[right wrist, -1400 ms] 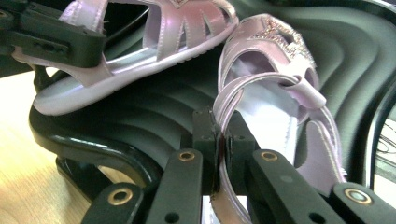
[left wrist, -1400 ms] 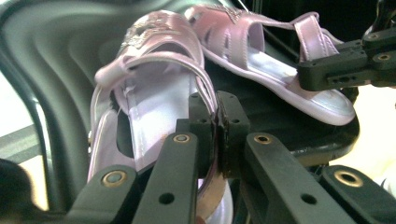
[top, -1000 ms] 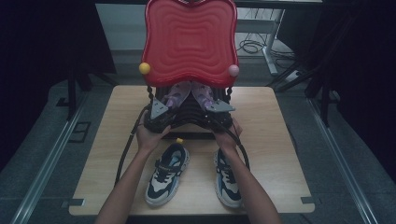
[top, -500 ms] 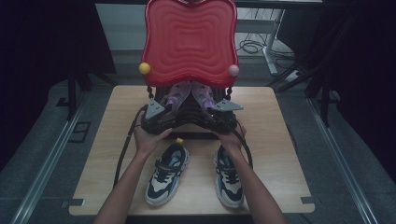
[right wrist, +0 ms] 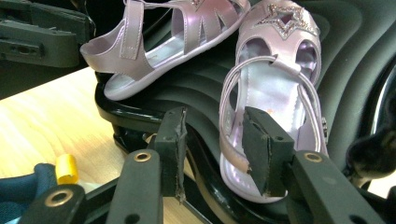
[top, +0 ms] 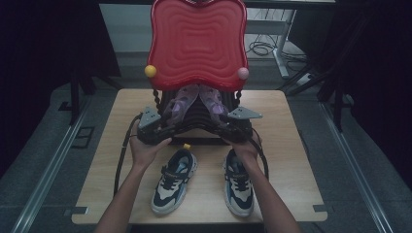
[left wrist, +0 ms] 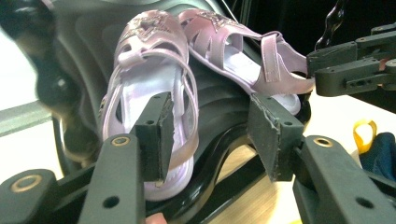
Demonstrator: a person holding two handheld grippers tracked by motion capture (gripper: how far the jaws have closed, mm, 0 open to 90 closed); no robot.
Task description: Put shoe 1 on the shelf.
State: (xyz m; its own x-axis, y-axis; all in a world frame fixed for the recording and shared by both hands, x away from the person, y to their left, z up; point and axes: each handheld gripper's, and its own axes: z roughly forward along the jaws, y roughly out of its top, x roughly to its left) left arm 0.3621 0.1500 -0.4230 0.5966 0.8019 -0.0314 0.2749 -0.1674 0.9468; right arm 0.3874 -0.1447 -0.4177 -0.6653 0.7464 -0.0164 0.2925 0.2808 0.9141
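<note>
Two lilac sandals lie on a black ridged rack (top: 197,116) below a red wavy panel (top: 197,43). My left gripper (top: 170,121) is at the rack's front left. In the left gripper view my left gripper (left wrist: 212,140) is open, with the heel strap of one sandal (left wrist: 149,74) between its pads. My right gripper (top: 221,121) is at the front right. It is open in the right gripper view (right wrist: 217,154), and the heel strap of the star-trimmed sandal (right wrist: 275,70) runs between its pads. The second sandal (right wrist: 163,42) lies beside it.
Two dark blue and white sneakers (top: 172,182) (top: 238,182) stand on the wooden table (top: 286,145) in front of the rack, one with a yellow loop (top: 186,145). A yellow ball (top: 150,71) and a pink ball (top: 243,73) sit at the panel's lower corners.
Both grippers have drifted slightly apart sideways along the rack's front. The sandals and sneakers have not moved.
</note>
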